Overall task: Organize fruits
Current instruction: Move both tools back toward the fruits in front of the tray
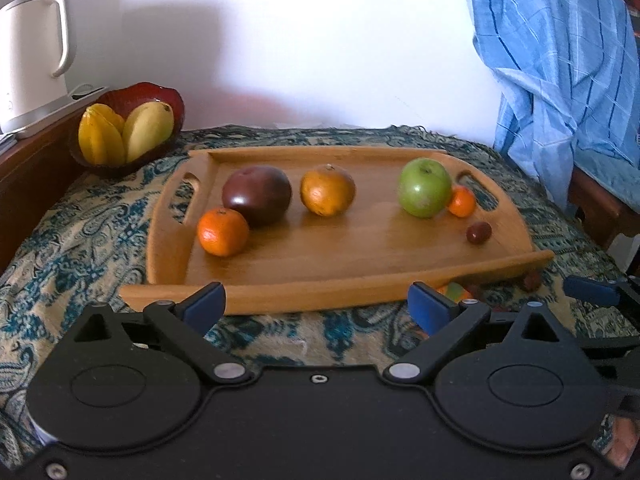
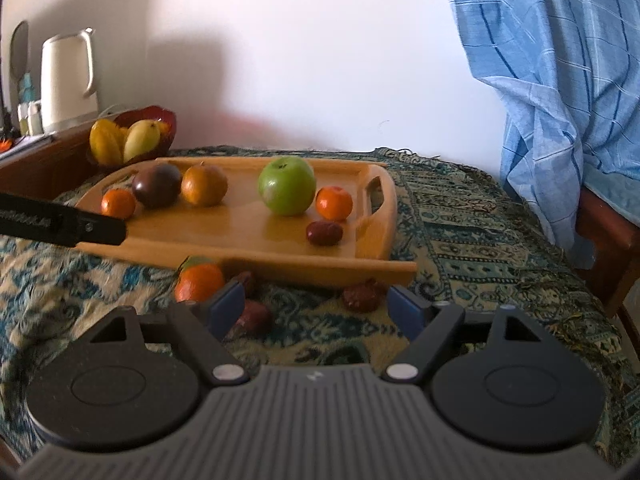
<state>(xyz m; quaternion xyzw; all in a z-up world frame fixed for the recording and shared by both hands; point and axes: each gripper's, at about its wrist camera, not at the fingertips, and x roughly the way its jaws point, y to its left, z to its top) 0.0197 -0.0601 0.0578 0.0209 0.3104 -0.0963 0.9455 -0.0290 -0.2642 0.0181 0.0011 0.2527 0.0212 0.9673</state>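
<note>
A wooden tray (image 1: 360, 248) (image 2: 248, 236) holds a dark plum (image 1: 257, 194), an orange (image 1: 327, 189), a green apple (image 1: 425, 187) (image 2: 286, 185), two tangerines (image 1: 222, 231) (image 1: 461, 201) and a red date (image 1: 478, 233) (image 2: 324, 233). On the cloth in front of the tray lie a tangerine (image 2: 199, 281) and three dates, two of them to the right (image 2: 362, 295) and left (image 2: 254, 317). My left gripper (image 1: 316, 306) is open and empty before the tray's front rim. My right gripper (image 2: 316, 308) is open and empty above the cloth between the loose dates.
A red bowl (image 1: 160, 94) with a starfruit (image 1: 100, 136) and a mango (image 1: 148, 128) stands at the back left by a white kettle (image 1: 36, 52). A blue cloth (image 1: 568, 64) hangs over a chair on the right. A patterned cloth (image 2: 460, 216) covers the table.
</note>
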